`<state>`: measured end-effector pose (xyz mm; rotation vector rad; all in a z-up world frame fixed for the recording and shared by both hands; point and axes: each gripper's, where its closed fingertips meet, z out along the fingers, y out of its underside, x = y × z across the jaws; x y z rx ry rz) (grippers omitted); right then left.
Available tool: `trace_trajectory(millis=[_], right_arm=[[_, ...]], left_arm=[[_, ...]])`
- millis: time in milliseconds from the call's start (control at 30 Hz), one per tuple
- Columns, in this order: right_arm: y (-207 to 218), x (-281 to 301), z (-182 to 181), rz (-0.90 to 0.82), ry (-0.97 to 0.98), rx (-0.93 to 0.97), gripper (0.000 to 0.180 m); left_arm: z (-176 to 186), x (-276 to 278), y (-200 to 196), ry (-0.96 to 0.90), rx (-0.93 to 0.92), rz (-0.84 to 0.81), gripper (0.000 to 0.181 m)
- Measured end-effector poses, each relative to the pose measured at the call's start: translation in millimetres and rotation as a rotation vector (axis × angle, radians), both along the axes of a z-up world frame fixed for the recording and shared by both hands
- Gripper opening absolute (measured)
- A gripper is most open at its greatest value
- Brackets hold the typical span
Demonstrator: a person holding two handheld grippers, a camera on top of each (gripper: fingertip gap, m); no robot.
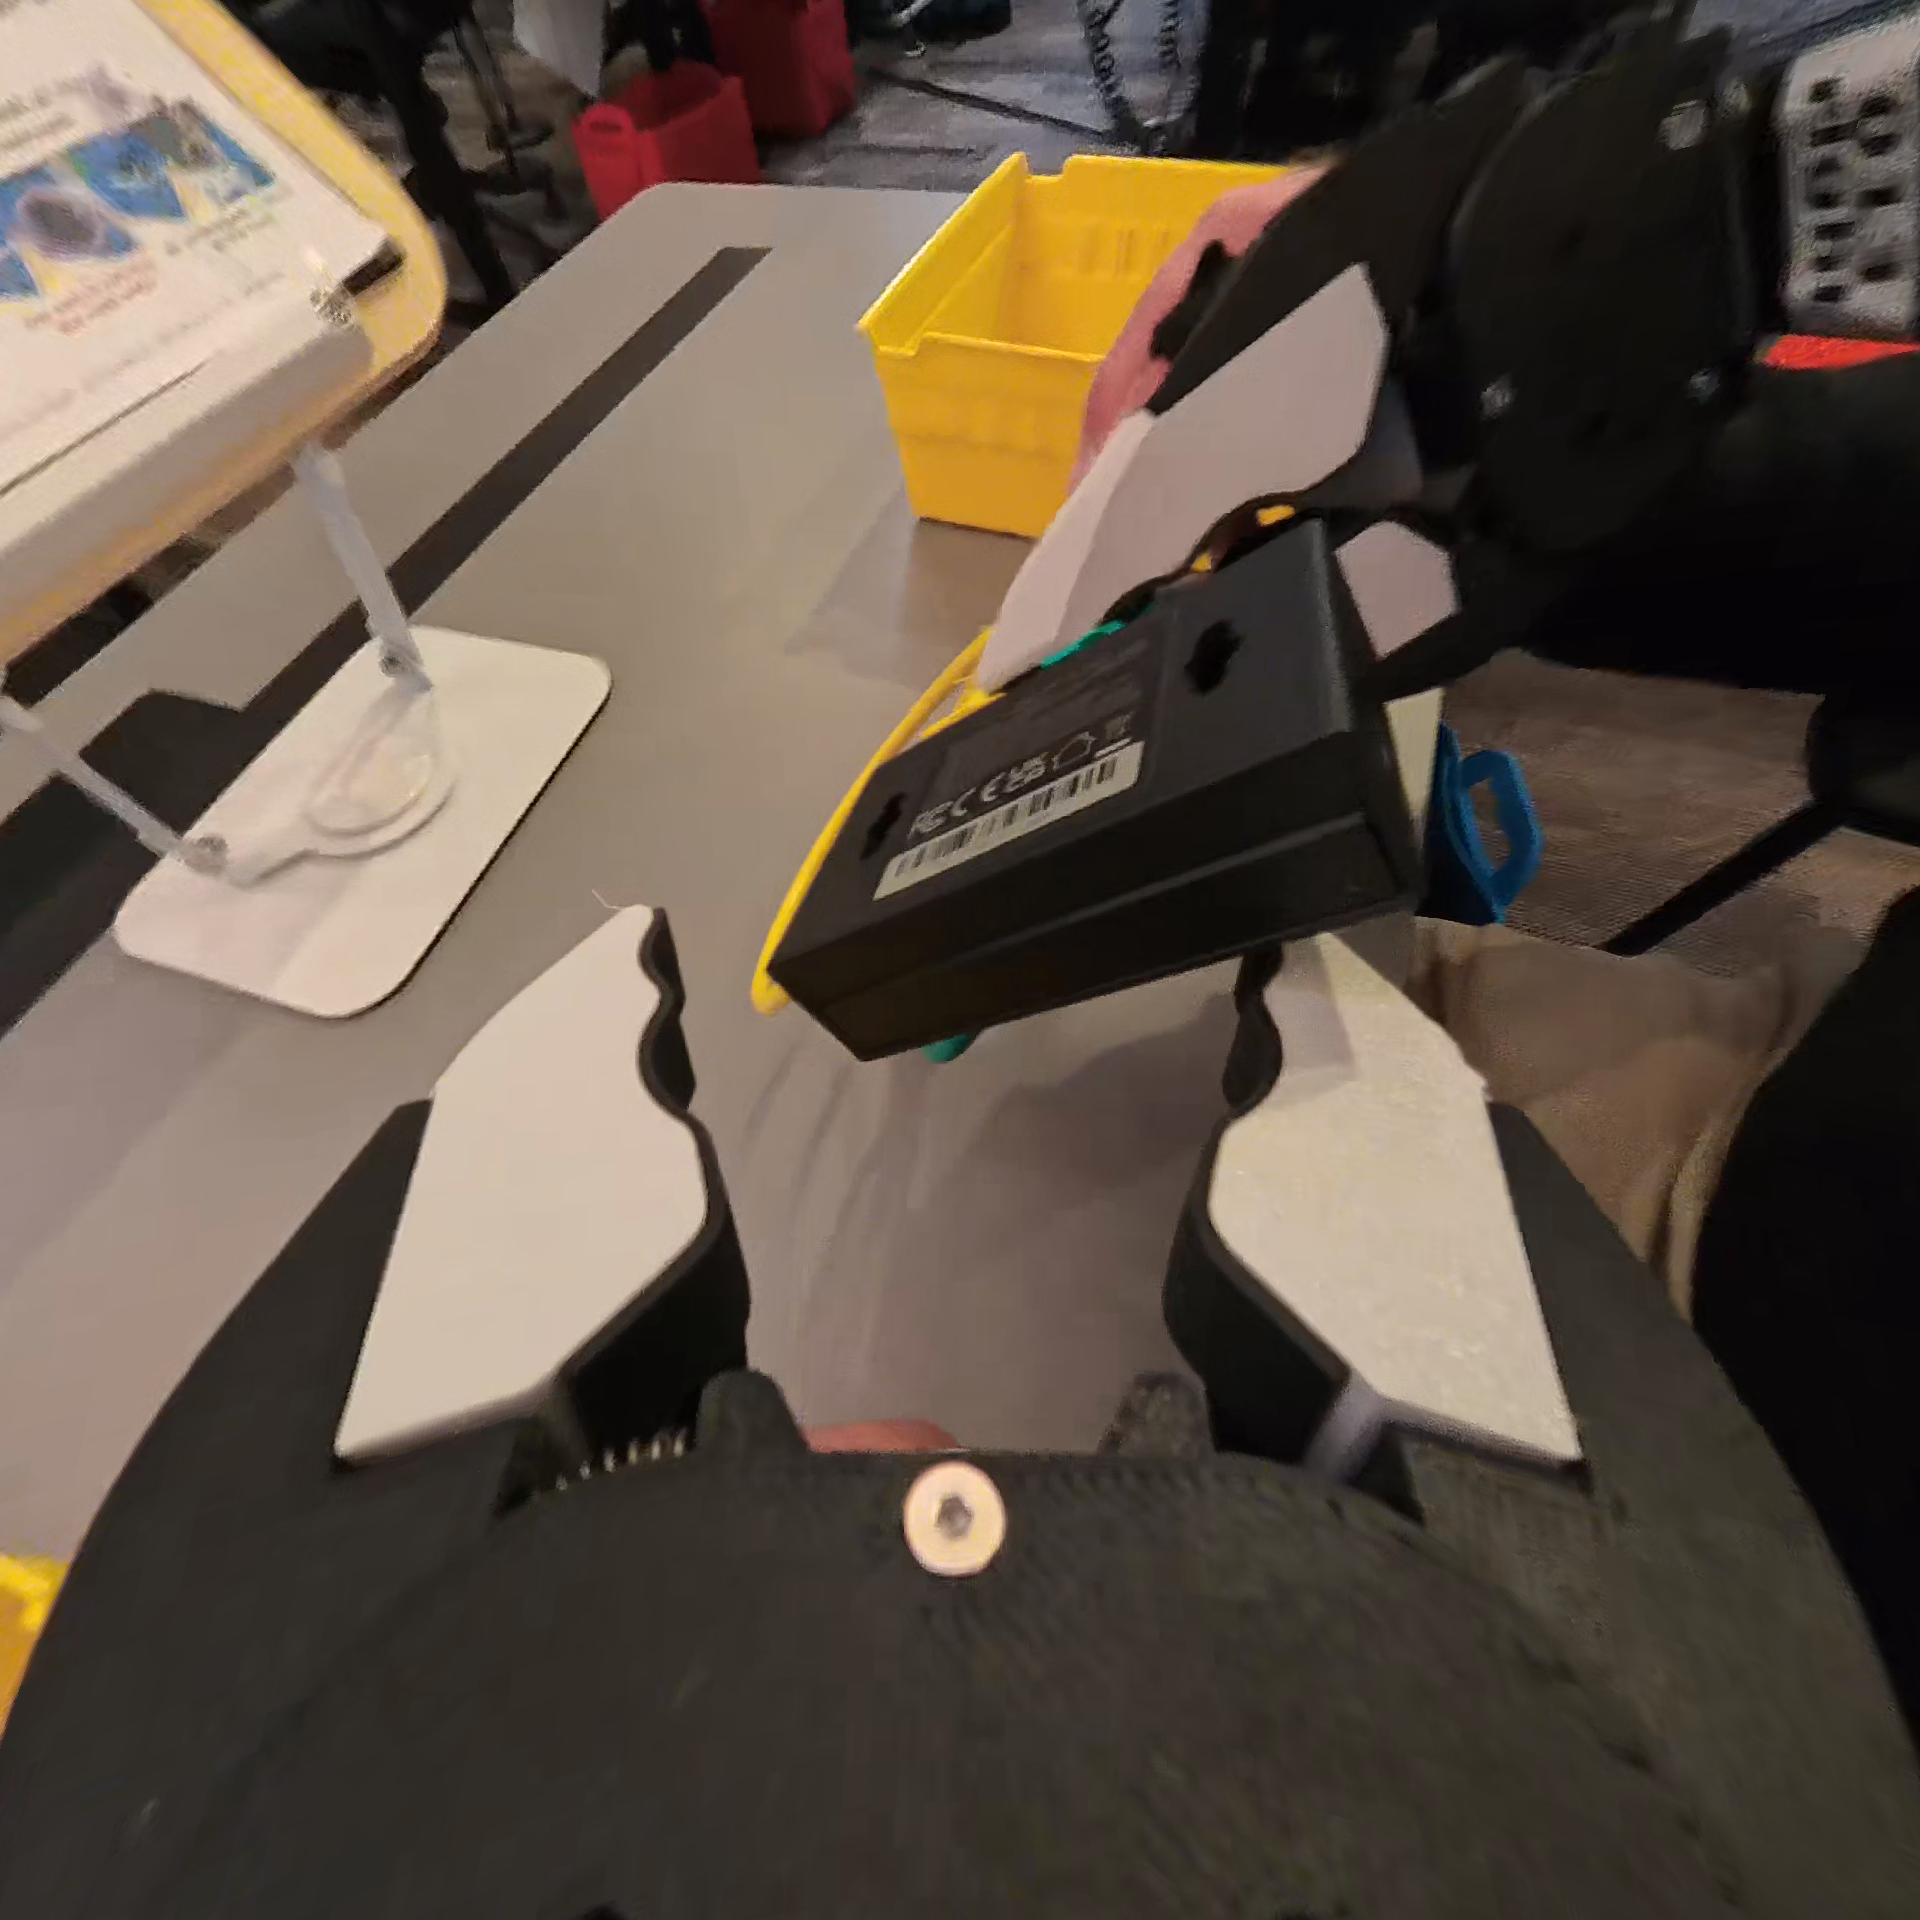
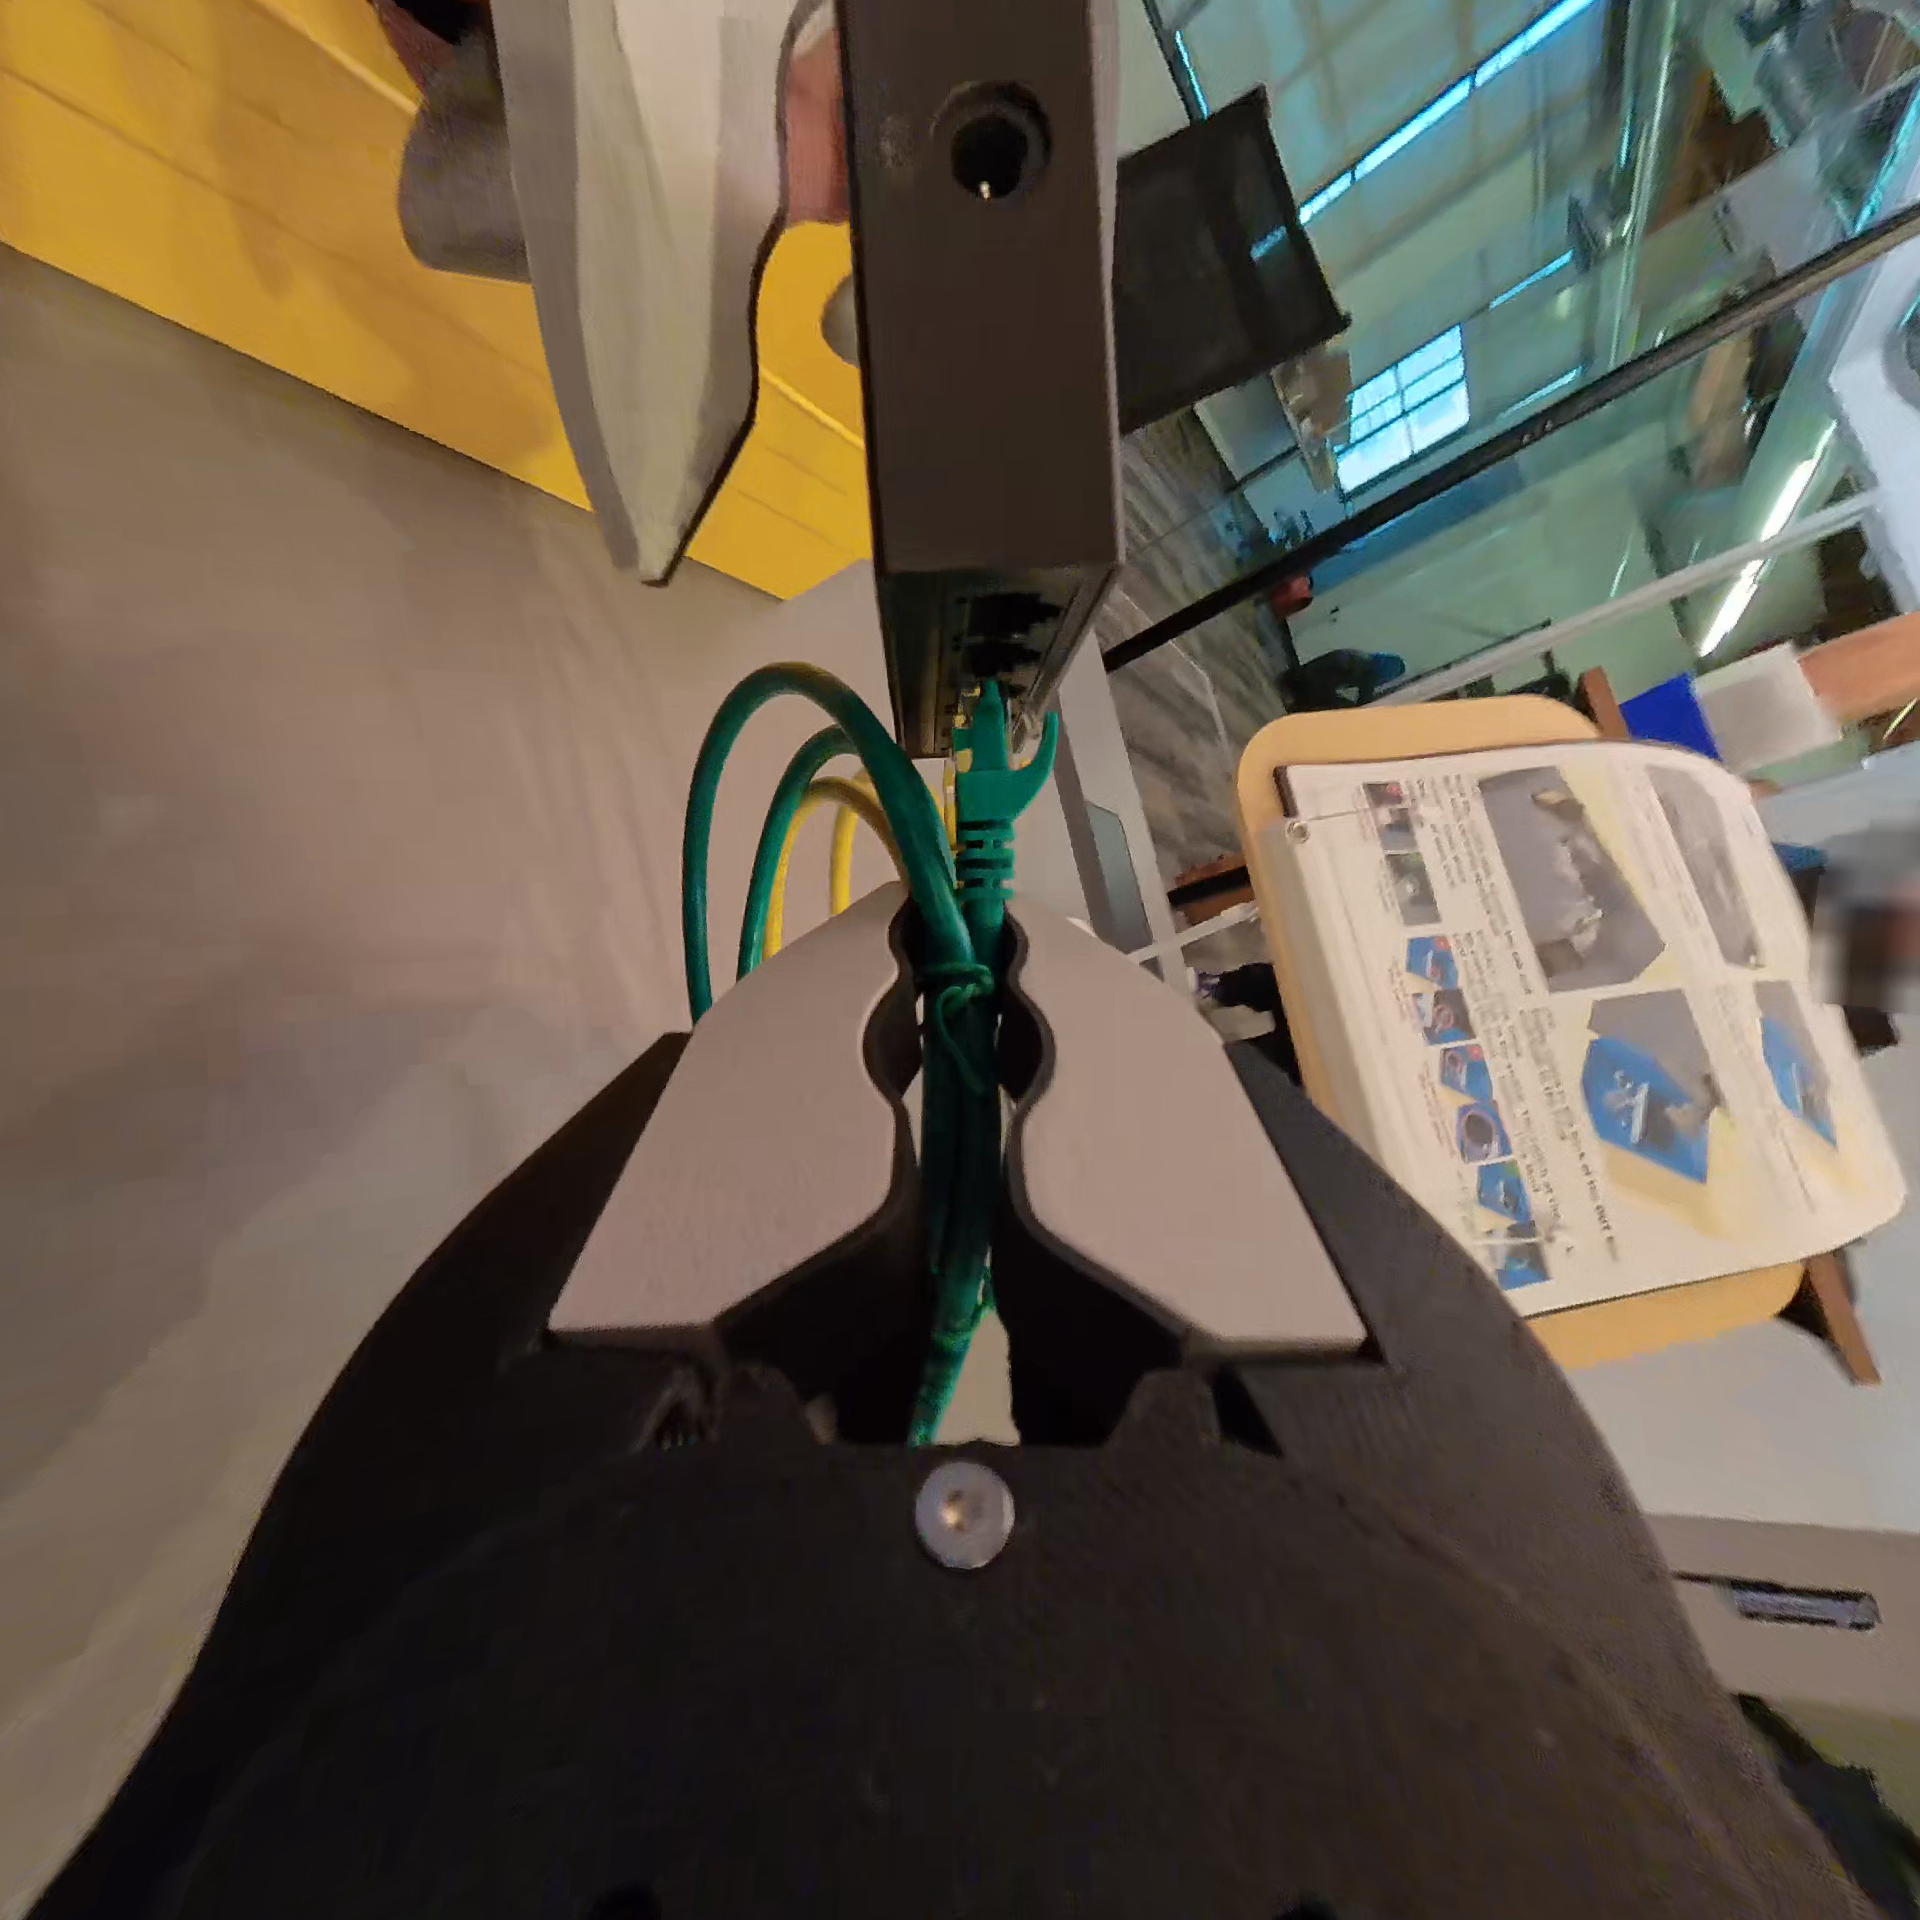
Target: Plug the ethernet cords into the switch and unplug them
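The black switch (image 1: 1091, 821) hangs tilted in the air above the grey table (image 1: 675, 520), underside label up. My right gripper (image 2: 958, 914) is shut on a green ethernet cord (image 2: 717, 831) whose plug (image 2: 982, 790) sits in a port at the end of the switch (image 2: 987, 364). A yellow cord (image 2: 847, 821) loops behind it and also shows in the left wrist view (image 1: 831, 810). My left gripper (image 1: 956, 935) is open, with the switch just beyond its fingertips; I cannot tell if they touch. The right gripper (image 1: 1195, 623) shows there at the switch's far end.
A yellow bin (image 1: 987, 416) stands at the back of the table. A tilted board with a printed sheet (image 1: 156, 260) on a white base (image 1: 343, 810) stands at the left. A blue piece (image 1: 1486, 821) sticks out by the switch's right end. Across from one pair of fingers to the other is roughly 6 cm.
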<state>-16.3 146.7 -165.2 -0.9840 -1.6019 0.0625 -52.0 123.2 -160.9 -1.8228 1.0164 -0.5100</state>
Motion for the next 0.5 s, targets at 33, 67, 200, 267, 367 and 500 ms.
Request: trace_trajectory(millis=[33, 67, 200, 267, 367, 500], right_arm=[[-2, 1, 3, 0.013, -0.002, 0.027, 0.008], [-3, 1, 4, 0.023, -0.009, 0.042, 0.009], [-2, 3, -1, 0.04, -0.041, -0.012, 0.009], [-4, 5, -1, 0.05, -0.047, -0.013, 0.009], [-9, 5, 1, 0.075, -0.053, -0.015, 0.009], [-10, 6, 3, 0.077, -0.065, -0.012, 0.008]], left_arm=[[3, 5, -5, -0.008, 0.018, -0.034, 0.094], [7, 7, -7, 0.003, 0.064, -0.046, 0.088], [13, 10, -8, 0.166, 0.295, -0.054, 0.057], [8, 9, -6, 0.262, 0.36, -0.041, 0.046], [8, 10, -4, 0.345, 0.464, -0.023, 0.039], [11, 11, -4, 0.392, 0.548, -0.02, 0.033]])
